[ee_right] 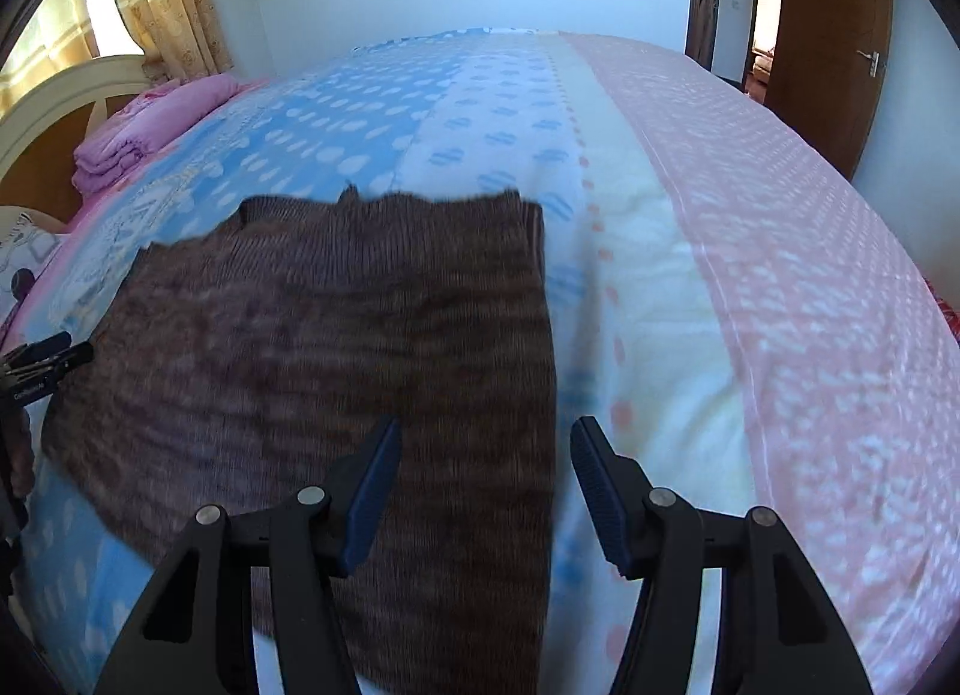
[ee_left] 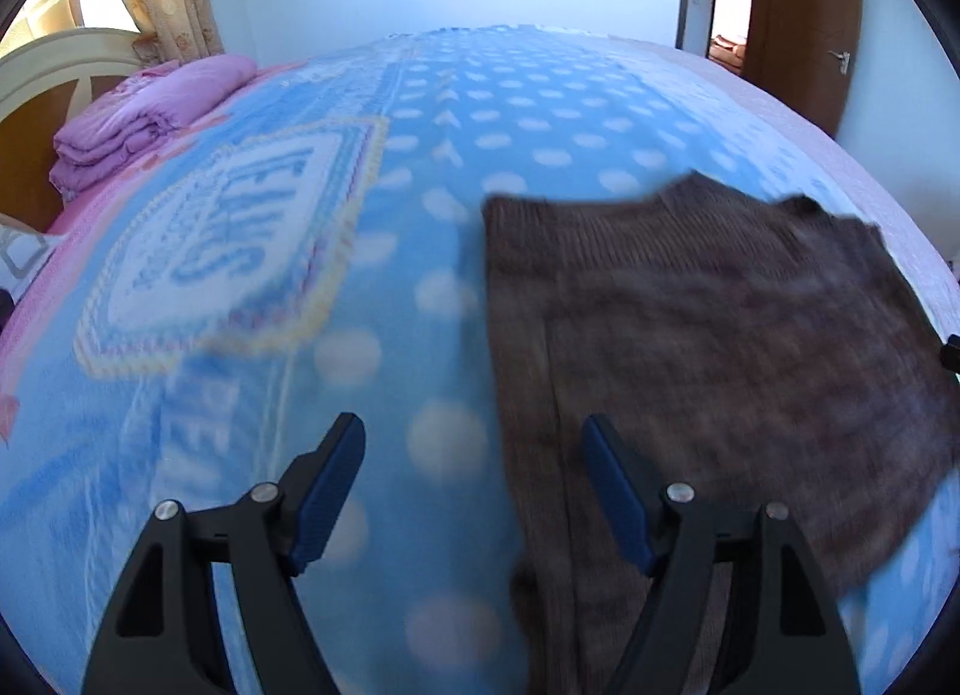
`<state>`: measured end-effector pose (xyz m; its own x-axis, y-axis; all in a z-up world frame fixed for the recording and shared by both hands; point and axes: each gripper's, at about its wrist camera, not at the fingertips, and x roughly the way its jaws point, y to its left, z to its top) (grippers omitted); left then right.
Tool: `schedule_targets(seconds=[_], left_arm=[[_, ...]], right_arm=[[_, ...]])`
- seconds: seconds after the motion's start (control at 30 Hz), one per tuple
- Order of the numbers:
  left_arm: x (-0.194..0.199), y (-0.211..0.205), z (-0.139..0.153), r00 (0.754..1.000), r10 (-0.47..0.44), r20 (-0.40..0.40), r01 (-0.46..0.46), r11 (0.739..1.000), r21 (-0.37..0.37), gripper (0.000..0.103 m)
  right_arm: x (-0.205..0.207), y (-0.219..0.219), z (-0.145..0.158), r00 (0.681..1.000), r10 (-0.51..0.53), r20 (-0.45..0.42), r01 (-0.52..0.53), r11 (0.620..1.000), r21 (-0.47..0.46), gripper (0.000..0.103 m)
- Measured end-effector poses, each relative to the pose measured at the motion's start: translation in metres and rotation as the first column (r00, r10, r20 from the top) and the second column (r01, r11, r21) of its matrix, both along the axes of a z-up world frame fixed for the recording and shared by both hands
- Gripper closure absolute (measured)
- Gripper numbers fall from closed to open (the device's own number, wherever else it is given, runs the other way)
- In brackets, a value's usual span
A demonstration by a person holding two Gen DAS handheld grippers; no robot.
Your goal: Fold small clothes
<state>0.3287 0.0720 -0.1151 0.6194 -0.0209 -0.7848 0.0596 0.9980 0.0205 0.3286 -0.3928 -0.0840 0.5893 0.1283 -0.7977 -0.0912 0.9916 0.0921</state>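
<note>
A brown ribbed knitted garment [ee_left: 690,347] is spread flat on the blue dotted bedspread [ee_left: 336,455], filling each view's lower middle. Left tool [ee_left: 474,467] and right tool [ee_right: 486,473] are held released, straddling opposite side edges, seemingly for folding.

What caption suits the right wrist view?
Open right gripper above the edge of a brown ribbed knit garment spread on a blue-and-pink bedspread.

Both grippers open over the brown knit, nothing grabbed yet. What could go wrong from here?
1. Each gripper, left and right, straddles a side edge of the brown knit garment; closing may also pinch the blanket.
2. The knit looks already doubled along the edges; a shallow grab may lift one layer only.
</note>
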Motion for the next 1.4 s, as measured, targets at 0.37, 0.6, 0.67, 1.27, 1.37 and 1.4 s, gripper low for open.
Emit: schedule_targets(seconds=[0.37, 0.6, 0.67, 1.27, 1.37, 1.4], left_arm=[[-0.011, -0.004, -0.01, 0.999, 0.046, 0.011, -0.047, 0.992, 0.12, 0.006], [-0.016, 0.01, -0.018, 0.997, 0.072, 0.006, -0.072, 0.997, 0.04, 0.002], [-0.015, 0.013, -0.019, 0.998, 0.068, -0.006, -0.068, 0.997, 0.021, 0.001], [-0.017, 0.015, -0.022, 0.998, 0.069, -0.002, -0.069, 0.998, -0.012, 0.0], [-0.017, 0.013, -0.022, 0.997, 0.072, -0.002, -0.072, 0.997, 0.0, 0.0], [-0.017, 0.012, -0.022, 0.997, 0.074, -0.001, -0.074, 0.997, 0.006, 0.0]], right_arm=[[0.007, 0.004, 0.0, 0.996, -0.081, -0.022, 0.079, 0.994, -0.076, 0.053], [0.036, 0.09, 0.025, 0.986, 0.166, -0.007, -0.164, 0.978, 0.13, 0.051], [0.055, 0.113, 0.011, 0.98, 0.193, -0.044, -0.187, 0.974, 0.126, 0.052], [0.163, 0.143, -0.025, 0.999, 0.053, -0.005, -0.053, 0.998, -0.046, 0.055], [0.167, 0.145, -0.027, 0.999, 0.052, 0.001, -0.052, 0.996, -0.066, 0.052], [0.168, 0.147, -0.027, 0.999, 0.041, -0.002, -0.041, 0.997, -0.072, 0.052]])
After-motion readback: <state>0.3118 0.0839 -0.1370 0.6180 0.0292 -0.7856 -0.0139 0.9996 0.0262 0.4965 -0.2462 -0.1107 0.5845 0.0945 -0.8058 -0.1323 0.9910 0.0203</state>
